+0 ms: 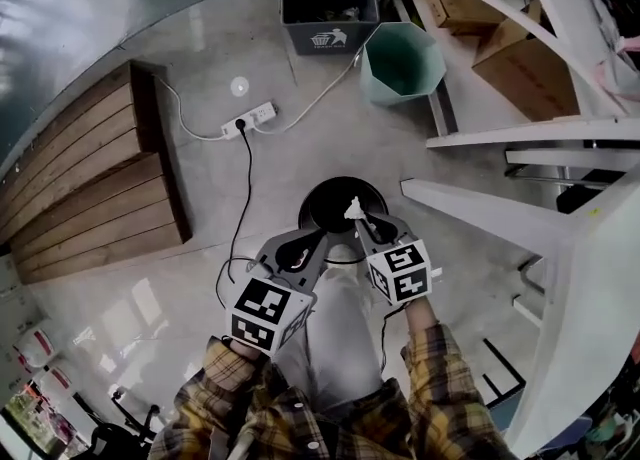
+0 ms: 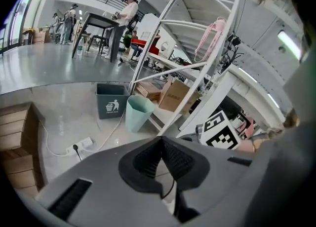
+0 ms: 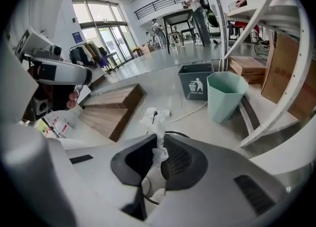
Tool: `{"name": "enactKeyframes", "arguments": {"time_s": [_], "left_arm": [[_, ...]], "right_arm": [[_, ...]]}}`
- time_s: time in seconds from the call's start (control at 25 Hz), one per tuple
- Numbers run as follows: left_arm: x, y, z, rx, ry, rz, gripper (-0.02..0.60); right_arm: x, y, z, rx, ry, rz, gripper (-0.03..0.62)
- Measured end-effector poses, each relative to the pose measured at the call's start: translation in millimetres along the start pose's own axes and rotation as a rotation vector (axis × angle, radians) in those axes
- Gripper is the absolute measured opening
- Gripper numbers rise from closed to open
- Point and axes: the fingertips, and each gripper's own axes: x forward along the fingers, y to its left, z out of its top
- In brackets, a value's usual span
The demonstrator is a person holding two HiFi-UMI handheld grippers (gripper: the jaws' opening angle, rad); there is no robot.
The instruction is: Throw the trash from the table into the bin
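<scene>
My right claw (image 3: 158,143) clamped crumpled white tissue (image 3: 157,120); left claw (image 2: 161,146) closed, empty. Judged best: release only above dark grey plastic bin (image 3: 195,91) rim.

a white power strip (image 1: 248,120) lies on the pale floor (image 1: 200,58), with a black cable (image 1: 243,188) plugged into it and trailing nearer. a wooden platform (image 1: 90,183) sits at the left. cardboard boxes (image 1: 525,68) rest far right by a white shelf frame (image 1: 520,133). a round black base (image 1: 325,203) stands mid-floor.
</scene>
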Motion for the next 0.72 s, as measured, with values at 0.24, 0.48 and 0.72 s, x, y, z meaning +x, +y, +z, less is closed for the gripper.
{"name": "enactKeyframes", "arguments": {"time_s": [0.24,0.48,0.72], "left_arm": [[47.0,28.5,-30.9,0.02,0.006,-0.001,0.008],[64.0,42.4,-50.4,0.021,0.007,0.011,0.008],[57.9,46.1,-60.7,0.015,0.016,0.025,0.008]], "right_arm": [[77.1,-22.3,-56.3,0.007,0.051,0.045,0.031],[128.2,-22.4,-106.1,0.018,0.152,0.129,0.066],[140.8,-14.9,-113.9,0.043,0.202,0.159,0.193]]}}
